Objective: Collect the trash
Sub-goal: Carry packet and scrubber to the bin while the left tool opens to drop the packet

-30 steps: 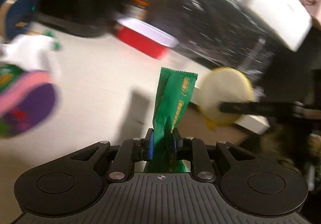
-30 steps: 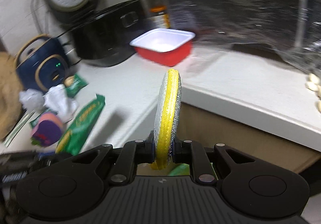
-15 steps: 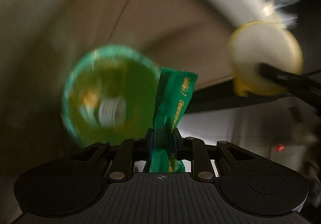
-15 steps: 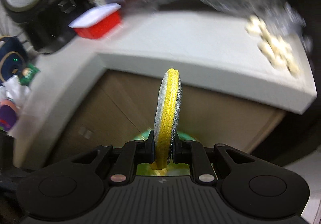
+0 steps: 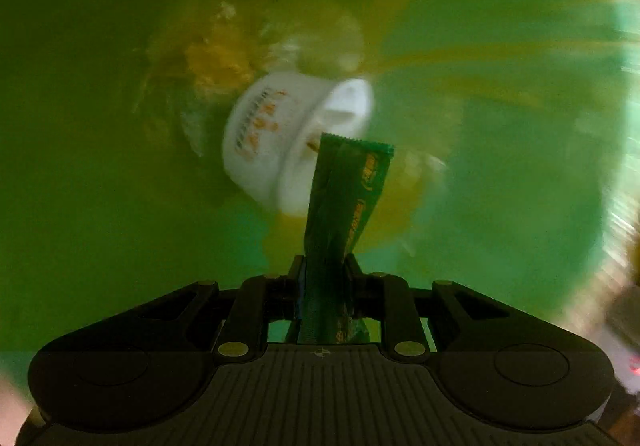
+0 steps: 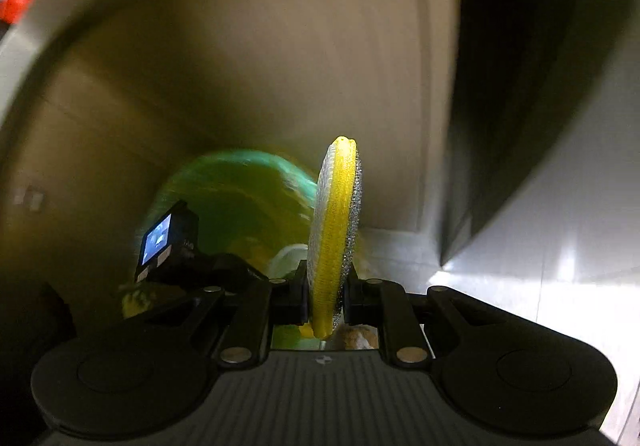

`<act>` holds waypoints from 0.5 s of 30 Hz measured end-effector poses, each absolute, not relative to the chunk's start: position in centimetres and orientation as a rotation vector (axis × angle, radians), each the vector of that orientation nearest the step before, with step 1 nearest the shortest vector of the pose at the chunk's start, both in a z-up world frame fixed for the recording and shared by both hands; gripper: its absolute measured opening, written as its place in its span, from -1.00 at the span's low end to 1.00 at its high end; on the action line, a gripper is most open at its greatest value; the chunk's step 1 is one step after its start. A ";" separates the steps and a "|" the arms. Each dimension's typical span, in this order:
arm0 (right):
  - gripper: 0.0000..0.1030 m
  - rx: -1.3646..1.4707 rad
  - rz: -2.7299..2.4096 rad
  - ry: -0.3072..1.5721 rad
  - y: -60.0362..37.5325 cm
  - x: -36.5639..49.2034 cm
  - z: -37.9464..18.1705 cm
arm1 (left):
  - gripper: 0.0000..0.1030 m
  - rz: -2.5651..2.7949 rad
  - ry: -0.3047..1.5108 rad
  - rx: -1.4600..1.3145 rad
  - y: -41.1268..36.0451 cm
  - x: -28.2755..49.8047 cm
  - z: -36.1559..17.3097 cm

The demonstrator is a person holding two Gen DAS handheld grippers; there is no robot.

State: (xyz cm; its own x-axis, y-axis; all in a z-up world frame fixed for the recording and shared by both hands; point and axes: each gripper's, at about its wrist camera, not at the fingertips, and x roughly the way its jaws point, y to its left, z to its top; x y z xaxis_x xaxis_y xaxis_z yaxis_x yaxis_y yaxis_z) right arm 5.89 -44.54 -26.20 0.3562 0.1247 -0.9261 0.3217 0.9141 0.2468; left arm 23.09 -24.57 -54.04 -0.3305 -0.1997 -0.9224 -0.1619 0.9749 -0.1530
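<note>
Green bin (image 5: 120, 166) fills my left view now, counter gone. My left gripper (image 5: 325, 266) still pinches the green wrapper (image 5: 344, 198) over a white cup (image 5: 272, 134); right gripper (image 6: 326, 286) clamps the yellow sponge (image 6: 334, 230) beside it.

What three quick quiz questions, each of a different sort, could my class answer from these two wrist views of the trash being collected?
1. True or false: the left claw grips a long green foil snack wrapper.
2. Multiple choice: the round yellow scouring pad with a silver mesh face in the right claw is seen
A) lying flat
B) edge-on, upright
C) crumpled into a ball
3. Fill in: in the left wrist view, a white printed paper cup lies on its side inside the ____ bin.

Key
1. True
2. B
3. green
</note>
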 end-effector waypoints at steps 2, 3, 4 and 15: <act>-0.72 0.441 -0.174 1.229 -45.2 5.4 -28.0 | -0.56 -0.003 1.888 -0.188 -24.4 23.7 -55.9; -0.72 0.449 -0.189 1.238 -45.3 5.1 -28.7 | -0.56 0.026 1.862 -0.155 -24.0 23.9 -56.3; -0.72 0.453 -0.196 1.245 -45.3 4.9 -29.2 | -0.56 0.069 1.829 -0.117 -23.5 24.1 -56.4; -0.72 0.368 -0.031 1.291 -43.0 8.3 -29.6 | -0.36 0.088 1.658 -0.298 -16.8 22.9 -51.5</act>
State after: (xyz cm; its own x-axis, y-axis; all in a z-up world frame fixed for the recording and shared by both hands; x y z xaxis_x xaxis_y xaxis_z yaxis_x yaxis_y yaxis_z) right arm 8.25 -43.00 -29.55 0.2840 0.1813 -0.9415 0.2270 0.9413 0.2498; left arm 22.85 -16.78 -51.55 -0.0813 -0.1421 -0.9865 -0.2459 0.9620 -0.1183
